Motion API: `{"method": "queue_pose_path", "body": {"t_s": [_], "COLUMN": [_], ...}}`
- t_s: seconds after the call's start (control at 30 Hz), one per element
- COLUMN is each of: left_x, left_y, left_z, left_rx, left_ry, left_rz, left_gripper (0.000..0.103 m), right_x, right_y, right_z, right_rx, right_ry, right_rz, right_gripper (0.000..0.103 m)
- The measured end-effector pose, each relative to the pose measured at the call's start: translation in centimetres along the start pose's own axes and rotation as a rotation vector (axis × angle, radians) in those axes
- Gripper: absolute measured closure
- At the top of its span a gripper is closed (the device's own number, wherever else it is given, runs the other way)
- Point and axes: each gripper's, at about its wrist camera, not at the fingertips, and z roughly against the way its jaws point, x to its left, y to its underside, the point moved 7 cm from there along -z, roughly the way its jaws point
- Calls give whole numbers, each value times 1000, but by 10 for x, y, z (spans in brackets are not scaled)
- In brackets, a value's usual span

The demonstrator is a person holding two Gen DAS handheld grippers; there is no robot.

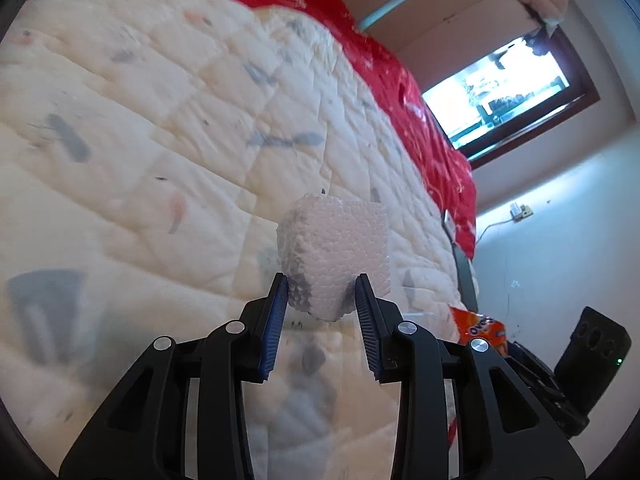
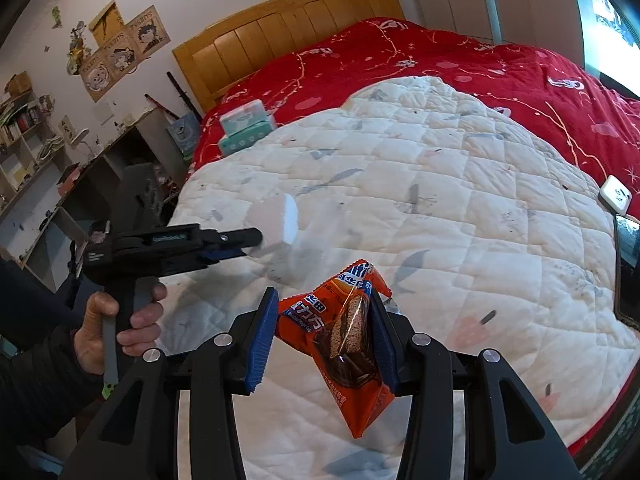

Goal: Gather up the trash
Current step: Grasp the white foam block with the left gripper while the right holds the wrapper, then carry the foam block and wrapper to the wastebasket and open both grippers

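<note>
Foam block (image 1: 336,252), white polystyrene: sits at centre of the left wrist view, its near end between my left gripper (image 1: 322,292) pads. Both blue pads press on its lower sides; jaws narrow, clamped on the block. In the right wrist view the same block (image 2: 276,226) shows at centre left, at the tip of the left gripper (image 2: 256,240), lifted just above the quilt; slightly blurred.

Snack wrapper (image 2: 344,344), orange with a clear window onto a dark brown bar: lower centre of the right wrist view, pinched between the pads of my right gripper (image 2: 324,304) at a middling width. Its lower end hangs free below the pads. Its orange edge (image 1: 480,326) also shows at lower right in the left wrist view.

My left hand (image 2: 116,328) wraps the left gripper's handle at lower left, dark sleeve behind it.

Surroundings: white quilted cover (image 2: 420,208) spreads over the middle of the frame, on a red bedspread (image 2: 500,68). Wooden headboard (image 2: 288,28) at top centre. Tissue packs (image 2: 244,128) lie on the red spread, upper left of centre. Window (image 1: 504,92) at upper right in the left wrist view.
</note>
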Motion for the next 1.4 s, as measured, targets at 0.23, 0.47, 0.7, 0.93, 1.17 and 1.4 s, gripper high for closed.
{"method": "queue_pose_path", "body": {"t_s": [0.23, 0.47, 0.7, 0.93, 1.17, 1.4], "left_x": [10, 46, 108, 176, 242, 265], "left_y": [15, 49, 95, 144, 187, 211], "left_z": [79, 171, 258, 320, 344, 371], "left_rx": [-96, -195, -261, -268, -197, -222], "left_ry": [-69, -212, -367, -551, -634, -664], "left_rz": [-42, -68, 2, 80, 220, 295], "left_gripper": [69, 69, 69, 68, 65, 46], "right_x": [49, 113, 181, 244, 305, 353], "right_y": [16, 36, 56, 74, 85, 99], "right_z": [4, 2, -6, -16, -31, -51], "right_rx": [0, 12, 36, 64, 99, 145], "right_ry": [-62, -138, -202, -257, -323, -379], "right_rz": [23, 70, 140, 201, 255, 290], "right_gripper": [60, 60, 60, 60, 60, 60]}}
